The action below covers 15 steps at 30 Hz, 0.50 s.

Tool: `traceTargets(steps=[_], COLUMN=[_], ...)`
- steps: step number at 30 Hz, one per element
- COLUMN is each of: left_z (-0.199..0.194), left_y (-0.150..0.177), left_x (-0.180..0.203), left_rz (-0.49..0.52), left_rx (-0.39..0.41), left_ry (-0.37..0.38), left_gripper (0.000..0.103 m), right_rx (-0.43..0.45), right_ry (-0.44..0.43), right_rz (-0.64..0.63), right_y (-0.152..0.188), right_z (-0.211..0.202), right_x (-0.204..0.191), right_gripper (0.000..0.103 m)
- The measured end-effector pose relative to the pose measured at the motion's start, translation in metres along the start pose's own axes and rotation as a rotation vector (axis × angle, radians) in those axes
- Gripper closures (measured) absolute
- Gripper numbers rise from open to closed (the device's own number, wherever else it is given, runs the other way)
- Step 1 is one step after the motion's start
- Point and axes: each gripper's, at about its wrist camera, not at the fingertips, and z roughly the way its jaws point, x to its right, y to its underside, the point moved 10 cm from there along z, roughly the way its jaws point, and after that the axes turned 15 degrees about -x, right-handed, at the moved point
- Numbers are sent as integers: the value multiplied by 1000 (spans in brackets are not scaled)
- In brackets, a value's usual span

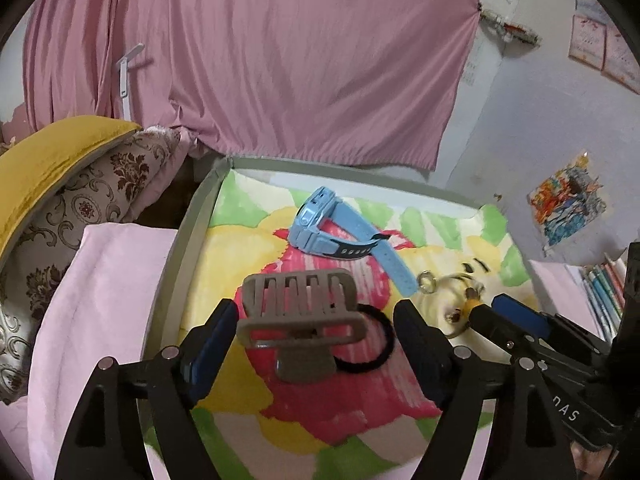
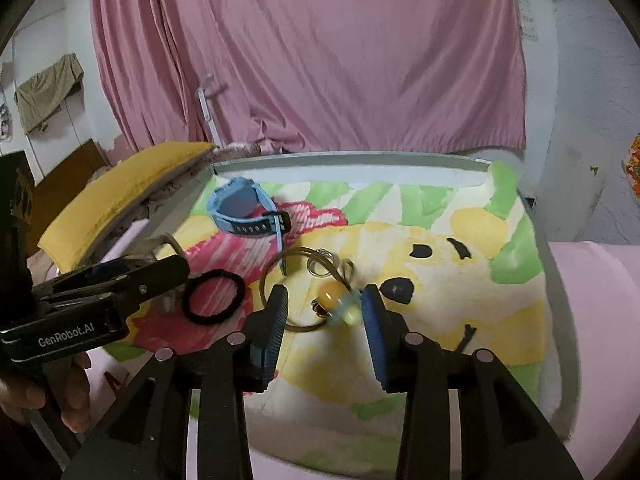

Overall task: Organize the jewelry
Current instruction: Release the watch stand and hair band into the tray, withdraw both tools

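Plastic claw clip (image 1: 300,312), light and stiff, sits between my left gripper's (image 1: 316,320) spread jaws; I'd pinch its body.

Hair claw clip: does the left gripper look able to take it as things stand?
Probably yes. The left gripper is open, with the hair claw clip lying between its fingers; only the black hair tie touches it.
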Motion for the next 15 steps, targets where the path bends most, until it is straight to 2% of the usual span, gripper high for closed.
traceTargets(steps=[1,3,5,7,8,10,15], left_z=[-6,-18,-31,-46,-57,-71,-101], left_y=[1,4,5,8,11,16,37], left_x=[1,4,5,6,7,9,13], left_rz=[1,2,2,-2,-3,1,18], left_rx=[22,64,113,174,211,256,339], left_ry=[3,9,6,4,8,14,7], left_gripper=[21,18,9,2,1,0,0], right_rx=[10,57,105,144,175,233,318], right_ry=[3,15,19,30,33,37,16], right_rz=[2,5,10,17,18,19,7], right_y=[0,2,3,4,6,12,36], right_z=[-4,-19,-35,-50,-61,-83,-123], right_x=[1,2,3,6,6,7,6], right_gripper=[57,53,50,36,33,16,1])
